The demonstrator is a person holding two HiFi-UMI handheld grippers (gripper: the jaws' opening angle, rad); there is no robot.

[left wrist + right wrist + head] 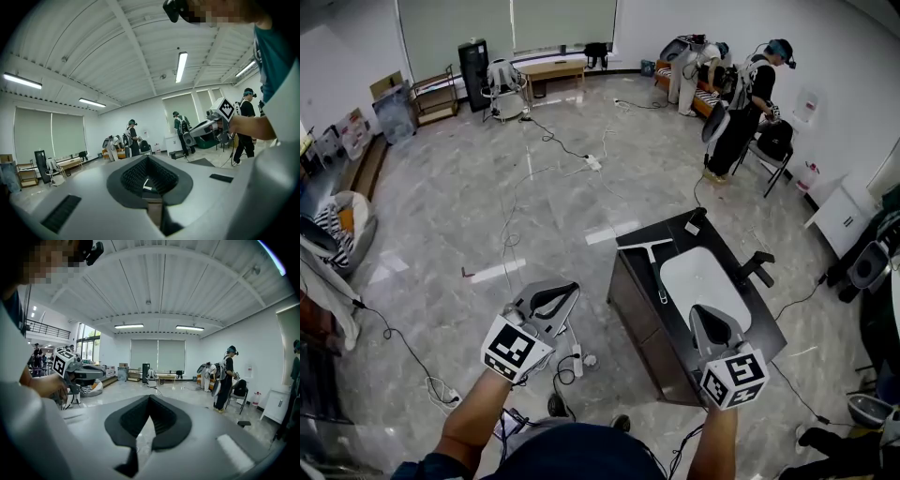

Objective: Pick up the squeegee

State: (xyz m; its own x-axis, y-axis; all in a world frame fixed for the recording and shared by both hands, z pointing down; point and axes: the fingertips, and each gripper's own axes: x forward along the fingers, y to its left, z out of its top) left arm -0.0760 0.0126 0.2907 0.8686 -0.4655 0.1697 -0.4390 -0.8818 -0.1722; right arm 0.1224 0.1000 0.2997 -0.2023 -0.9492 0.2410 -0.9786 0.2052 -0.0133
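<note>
The squeegee (654, 267) lies on a dark cabinet top (628, 272), its blade bar at the far left corner and its pale handle running toward me beside a white basin (705, 281). My right gripper (704, 311) hovers over the near rim of the basin, jaws shut and empty; its pads (150, 398) meet at the tips. My left gripper (571, 288) hangs over the floor left of the cabinet, also shut with nothing in it, tips closed (148, 157). Each gripper shows in the other's view: the right gripper (206, 127) and the left gripper (79, 373).
A black faucet (756, 266) stands at the basin's right side. A small dark block (694, 225) sits on the cabinet's far corner. A power strip and cables (576, 360) lie on the floor near my feet. People (748, 103) work at the back right by a chair.
</note>
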